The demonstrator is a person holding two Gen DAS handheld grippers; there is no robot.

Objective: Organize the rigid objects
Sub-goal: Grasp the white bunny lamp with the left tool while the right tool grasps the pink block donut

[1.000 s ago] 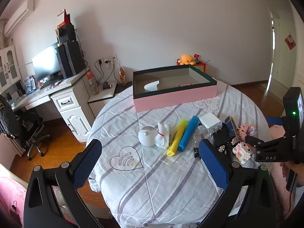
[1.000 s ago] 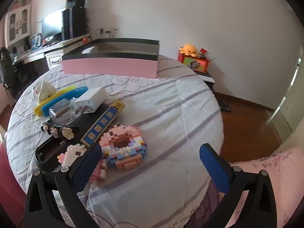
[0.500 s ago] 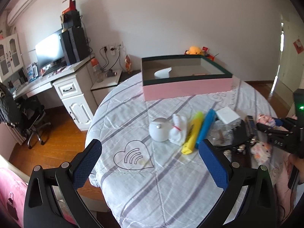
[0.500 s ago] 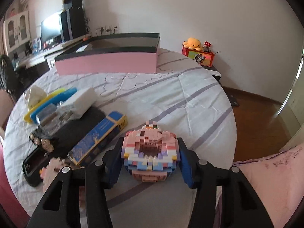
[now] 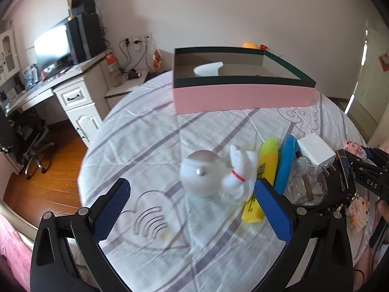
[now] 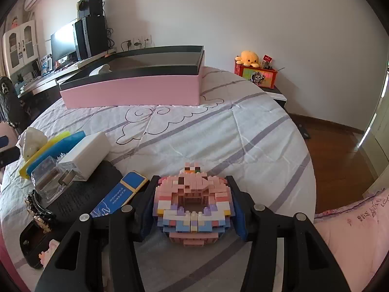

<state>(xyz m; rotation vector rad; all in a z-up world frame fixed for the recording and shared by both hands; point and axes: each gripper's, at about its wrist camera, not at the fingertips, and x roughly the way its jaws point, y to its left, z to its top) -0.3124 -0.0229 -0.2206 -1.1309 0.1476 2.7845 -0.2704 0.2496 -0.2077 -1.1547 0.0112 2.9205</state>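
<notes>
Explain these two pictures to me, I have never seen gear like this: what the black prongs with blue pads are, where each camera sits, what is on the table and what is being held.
The black prongs are hand-held claws: a person carries one in each hand, with no robot arm. Each has a wide-angle camera looking forward along its two fingers, so each picture shows its own claw at the bottom.

In the left-hand picture, the left claw is open and holds nothing, pointing at a white round figurine and a white toy dog. Beside them lie a yellow tube, a blue tube, a white charger and a glass bottle.

In the right-hand picture, the right claw is closed on a pink brick-built toy.

Everything sits on a round table with a striped cloth. At the back stands an open pink box.
</notes>
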